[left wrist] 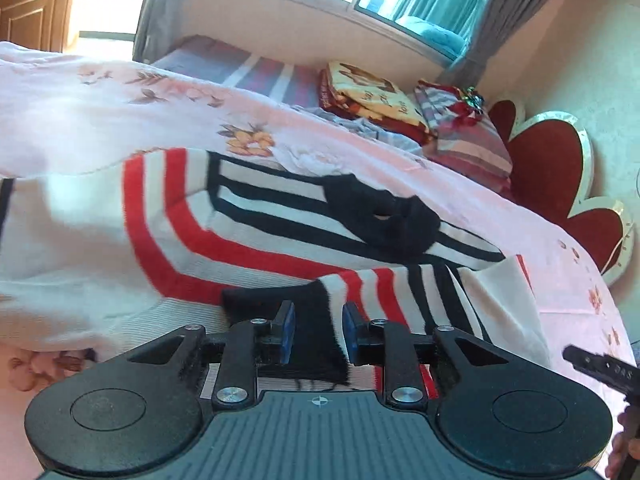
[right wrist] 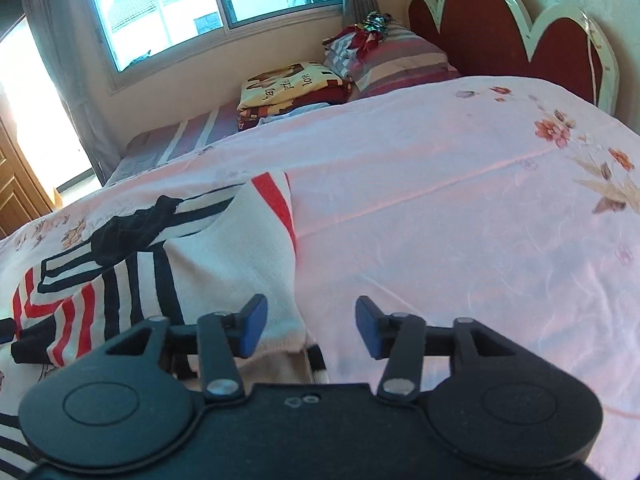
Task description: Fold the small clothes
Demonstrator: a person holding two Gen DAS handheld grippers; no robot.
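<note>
A white knit sweater (left wrist: 92, 240) with red and black stripes lies on the pink floral bedsheet (left wrist: 120, 120). Its black-cuffed sleeve (left wrist: 316, 320) is folded across the body. My left gripper (left wrist: 319, 334) has its blue pads on either side of the black cuff, with a gap showing beside the fabric. In the right wrist view the sweater (right wrist: 224, 264) lies to the left. My right gripper (right wrist: 311, 327) is open and empty, just above the sweater's right edge and the sheet (right wrist: 440, 220).
Folded blankets (right wrist: 292, 86) and a striped pillow (right wrist: 400, 60) sit by the red scalloped headboard (right wrist: 500, 28). A window (right wrist: 180, 4) with grey curtains is behind the bed. The right gripper's edge shows in the left wrist view (left wrist: 600, 368).
</note>
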